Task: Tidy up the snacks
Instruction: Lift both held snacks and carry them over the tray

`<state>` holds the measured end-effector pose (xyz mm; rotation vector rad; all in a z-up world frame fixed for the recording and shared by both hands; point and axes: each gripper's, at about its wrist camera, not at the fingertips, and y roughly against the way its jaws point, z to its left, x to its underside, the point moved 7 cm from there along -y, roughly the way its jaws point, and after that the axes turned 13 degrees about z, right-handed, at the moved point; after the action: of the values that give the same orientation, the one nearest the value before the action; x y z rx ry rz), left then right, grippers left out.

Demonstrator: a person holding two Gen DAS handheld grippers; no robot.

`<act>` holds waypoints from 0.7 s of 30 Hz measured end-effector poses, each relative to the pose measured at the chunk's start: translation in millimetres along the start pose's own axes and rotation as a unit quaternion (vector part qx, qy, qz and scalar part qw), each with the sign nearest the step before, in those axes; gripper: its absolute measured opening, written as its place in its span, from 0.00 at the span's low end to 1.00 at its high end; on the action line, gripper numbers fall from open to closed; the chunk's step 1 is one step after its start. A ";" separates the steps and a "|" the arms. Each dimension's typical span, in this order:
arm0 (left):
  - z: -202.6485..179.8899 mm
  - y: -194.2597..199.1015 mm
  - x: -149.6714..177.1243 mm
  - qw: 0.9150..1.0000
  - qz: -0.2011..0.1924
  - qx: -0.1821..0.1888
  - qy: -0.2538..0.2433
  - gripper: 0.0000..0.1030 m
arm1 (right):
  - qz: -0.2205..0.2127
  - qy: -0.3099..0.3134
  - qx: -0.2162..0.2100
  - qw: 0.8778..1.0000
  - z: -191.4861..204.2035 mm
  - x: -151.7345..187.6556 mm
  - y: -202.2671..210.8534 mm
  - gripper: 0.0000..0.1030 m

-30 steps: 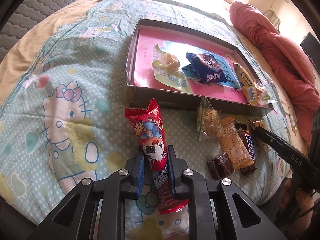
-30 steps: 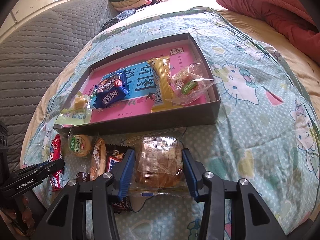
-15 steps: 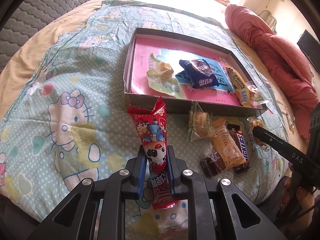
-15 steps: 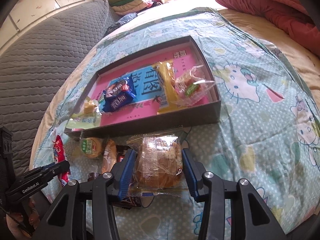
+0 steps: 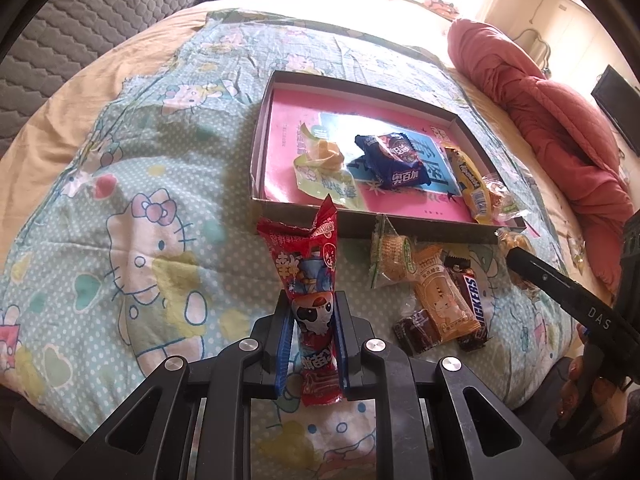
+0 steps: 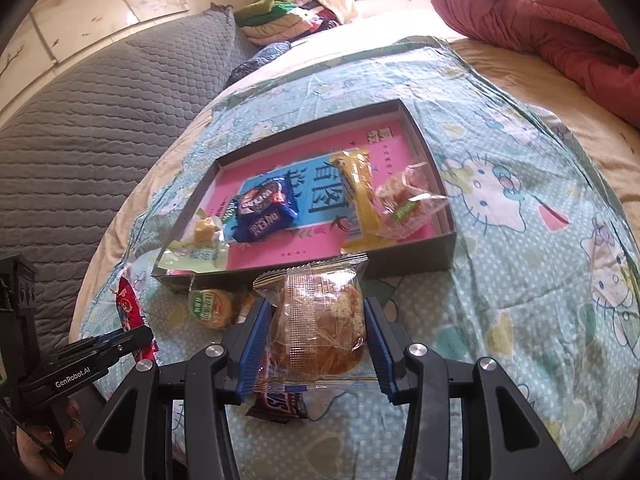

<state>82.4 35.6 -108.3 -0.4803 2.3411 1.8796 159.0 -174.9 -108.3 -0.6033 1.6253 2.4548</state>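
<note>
left gripper [image 5: 311, 320] clamped on red snack packet [image 5: 310, 276], right gripper [image 6: 316, 332] pinching clear-wrapped pastry [image 6: 318, 324]; both lifted, tray [image 6: 404, 268] at 12 o'clock.

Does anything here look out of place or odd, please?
Nothing looks spilled or damaged. Several snacks, such as the Snickers bar and the orange biscuit pack, lie loose on the blanket in front of the box, not inside it.

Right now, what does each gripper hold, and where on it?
Left gripper: red snack pack, pinched near its lower end. Right gripper: clear-wrapped bun, clamped across its sides.
</note>
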 end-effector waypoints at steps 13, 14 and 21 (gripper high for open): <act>-9.1 12.1 -3.7 1.000 -0.019 0.007 -0.014 0.18 | -0.011 0.030 0.005 0.999 13.4 -1.8 3.8 0.46; -9.9 13.1 -4.4 1.000 -0.021 0.006 -0.016 0.18 | -0.012 0.031 0.006 0.999 13.6 -1.9 4.3 0.46; -14.5 21.6 -8.9 0.999 -0.030 -0.001 -0.024 0.18 | -0.024 0.037 0.001 0.999 15.8 -5.4 11.3 0.46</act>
<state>85.9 27.3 -82.3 -0.4961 2.2690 1.8460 156.2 -164.7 -91.2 -0.7324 1.6193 2.4242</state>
